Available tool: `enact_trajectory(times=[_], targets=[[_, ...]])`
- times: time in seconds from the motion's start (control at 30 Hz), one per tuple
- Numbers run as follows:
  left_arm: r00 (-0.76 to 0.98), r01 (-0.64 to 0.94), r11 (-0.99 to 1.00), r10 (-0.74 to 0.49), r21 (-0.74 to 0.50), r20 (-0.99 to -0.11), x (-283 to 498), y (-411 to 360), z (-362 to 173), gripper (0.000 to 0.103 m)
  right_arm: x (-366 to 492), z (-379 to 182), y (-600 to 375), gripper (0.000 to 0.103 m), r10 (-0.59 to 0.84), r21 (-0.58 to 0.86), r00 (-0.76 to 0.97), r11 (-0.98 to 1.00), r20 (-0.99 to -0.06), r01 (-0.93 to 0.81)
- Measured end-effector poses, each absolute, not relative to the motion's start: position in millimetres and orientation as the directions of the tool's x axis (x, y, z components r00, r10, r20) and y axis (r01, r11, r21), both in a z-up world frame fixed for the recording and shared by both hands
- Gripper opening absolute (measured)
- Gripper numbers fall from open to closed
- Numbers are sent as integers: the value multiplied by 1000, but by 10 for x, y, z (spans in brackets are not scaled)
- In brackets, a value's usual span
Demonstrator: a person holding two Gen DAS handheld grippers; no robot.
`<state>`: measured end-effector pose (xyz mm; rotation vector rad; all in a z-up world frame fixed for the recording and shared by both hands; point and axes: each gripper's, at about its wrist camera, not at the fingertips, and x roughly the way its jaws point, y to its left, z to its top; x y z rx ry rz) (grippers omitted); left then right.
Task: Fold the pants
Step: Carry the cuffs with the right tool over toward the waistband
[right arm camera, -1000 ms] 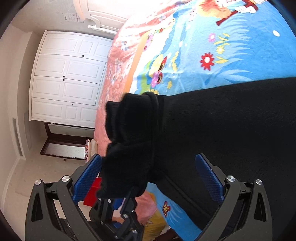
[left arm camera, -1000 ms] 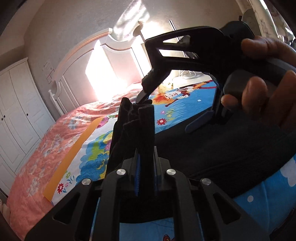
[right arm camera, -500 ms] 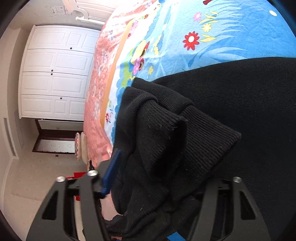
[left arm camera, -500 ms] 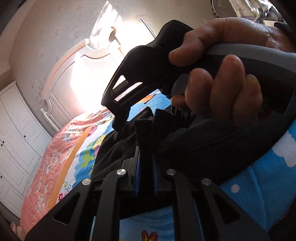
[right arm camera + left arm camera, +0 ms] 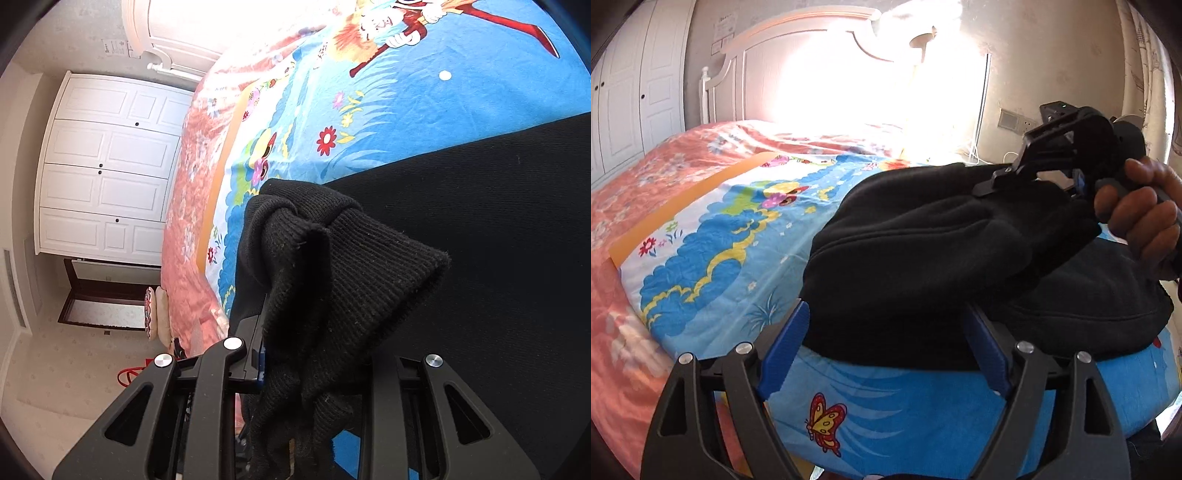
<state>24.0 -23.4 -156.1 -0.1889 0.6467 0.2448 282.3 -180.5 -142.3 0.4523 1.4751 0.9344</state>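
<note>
Black pants [image 5: 942, 251] lie bunched on the blue cartoon bedsheet [image 5: 713, 251]. My left gripper [image 5: 886, 350] is open, its blue pads either side of the near edge of the pants, holding nothing. My right gripper [image 5: 1067, 184] shows at the right of the left wrist view, in a hand, shut on the far end of the pants. In the right wrist view my right gripper [image 5: 317, 354] is shut on the ribbed cuff of the pants [image 5: 332, 266], which drapes over its fingers and hides the pads.
A pink floral quilt [image 5: 646, 177] covers the bed's left side. A white headboard [image 5: 798, 66] and white wardrobe [image 5: 107, 166] stand behind. The bed edge and floor [image 5: 74, 369] are to the left in the right wrist view.
My left gripper has let go of the pants and opened, pulling back to the near edge. My right gripper has closed on the cuff and carried it to the right.
</note>
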Motion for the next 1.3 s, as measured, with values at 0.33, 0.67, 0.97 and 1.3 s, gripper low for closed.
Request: enact_trajectory(times=[0.33,0.67,0.97,1.3], targets=[[748,-315,924,100,-217,-657,277,-233,-1830,83,2863,-1247,-1939,25,780,788,-143,574,-609,-222],[697,-467,843,166,-267,-698,524,94,-1843,84,2907,-500,-1739,23,784,759,-92,555,-614,-341],[651,-307,928,365,210,-666,555,-331,-1725,86,2889,-1183,-2476,20,702,686,-37,681,-711,-257],[763,-407,662,-133,-630,-633,624,441,-1778,89,3006,-458,-2281,17,783,744,8,594,-622,-307]])
